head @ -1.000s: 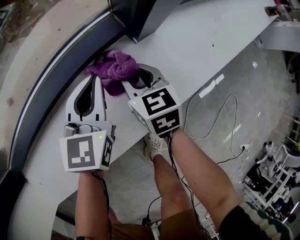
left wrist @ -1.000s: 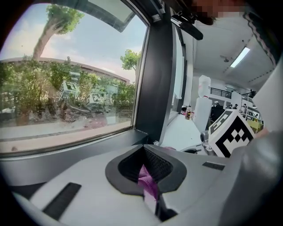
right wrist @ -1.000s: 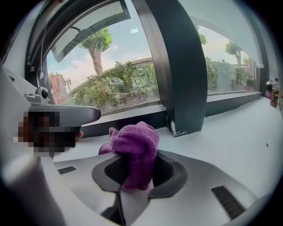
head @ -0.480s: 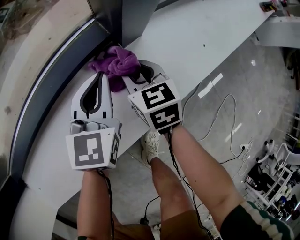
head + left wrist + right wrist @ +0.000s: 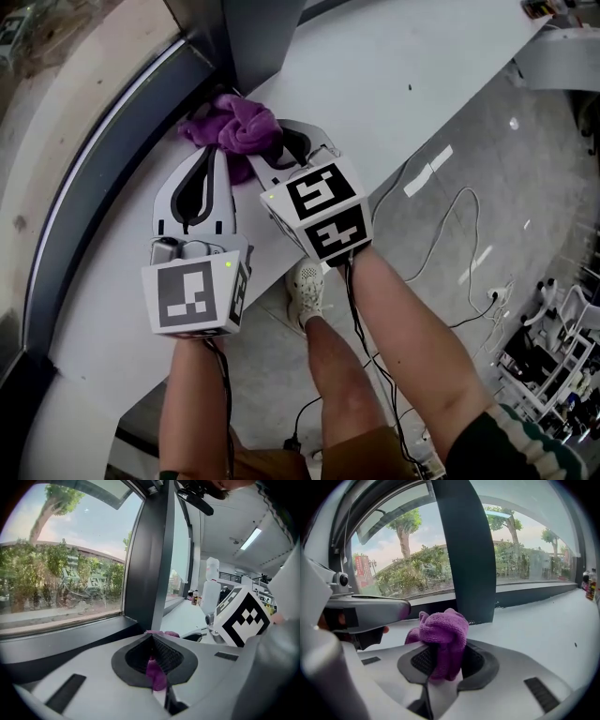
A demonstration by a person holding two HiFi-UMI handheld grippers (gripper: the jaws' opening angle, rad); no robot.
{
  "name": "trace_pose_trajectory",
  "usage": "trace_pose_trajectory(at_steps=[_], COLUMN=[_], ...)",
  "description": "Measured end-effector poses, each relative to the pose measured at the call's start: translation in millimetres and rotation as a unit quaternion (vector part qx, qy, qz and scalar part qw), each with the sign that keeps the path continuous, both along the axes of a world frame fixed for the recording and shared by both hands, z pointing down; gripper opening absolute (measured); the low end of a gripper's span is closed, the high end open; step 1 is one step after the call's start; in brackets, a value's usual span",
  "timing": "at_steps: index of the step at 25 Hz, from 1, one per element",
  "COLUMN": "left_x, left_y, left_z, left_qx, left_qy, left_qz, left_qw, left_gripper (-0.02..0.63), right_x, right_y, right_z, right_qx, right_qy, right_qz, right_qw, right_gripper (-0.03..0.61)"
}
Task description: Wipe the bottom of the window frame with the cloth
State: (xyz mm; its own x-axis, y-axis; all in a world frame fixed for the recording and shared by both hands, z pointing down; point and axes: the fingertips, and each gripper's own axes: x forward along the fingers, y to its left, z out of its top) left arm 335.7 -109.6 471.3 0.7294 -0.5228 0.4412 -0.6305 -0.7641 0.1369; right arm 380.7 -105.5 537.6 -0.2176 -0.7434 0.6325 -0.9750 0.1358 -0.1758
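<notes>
The purple cloth (image 5: 234,127) lies bunched on the white sill (image 5: 394,75), at the foot of the dark mullion (image 5: 251,42) and against the dark bottom window frame (image 5: 112,178). My right gripper (image 5: 279,142) is shut on the cloth (image 5: 443,634), which bulges up from between its pads. My left gripper (image 5: 210,153) lies close beside it on the left, jaws together. In the left gripper view a strip of purple cloth (image 5: 156,672) shows pinched between the pads, and the right gripper's marker cube (image 5: 241,618) sits close at the right.
The bottom frame (image 5: 534,597) runs on to the right past the mullion (image 5: 473,550), with glass above. Bottles (image 5: 208,590) stand far along the sill. Below the sill's edge are the person's legs, a shoe (image 5: 307,286) and cables (image 5: 450,234) on the floor.
Both grippers and the cloth have slid along the sill toward the mullion; the cloth now sits against its base. Both jaws stayed shut.
</notes>
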Motion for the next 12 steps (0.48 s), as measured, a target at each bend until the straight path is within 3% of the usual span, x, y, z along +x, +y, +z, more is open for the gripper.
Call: trace_pose_trajectory(at_steps=[6, 12], left_x=[-2.8, 17.1], left_y=[10.0, 35.4], left_z=[-0.6, -5.5], left_qx=[-0.002, 0.002], left_qy=[-0.011, -0.016], left_qz=[0.007, 0.03], left_qw=[0.9999, 0.9994], left_gripper=[0.009, 0.009], right_x=[-5.3, 9.7], right_y=[11.6, 41.3], right_z=[-1.5, -1.6], right_qx=[-0.019, -0.034], right_qy=[0.007, 0.016], right_qz=[-0.014, -0.015], right_qw=[1.0, 0.999], right_gripper=[0.118, 0.118])
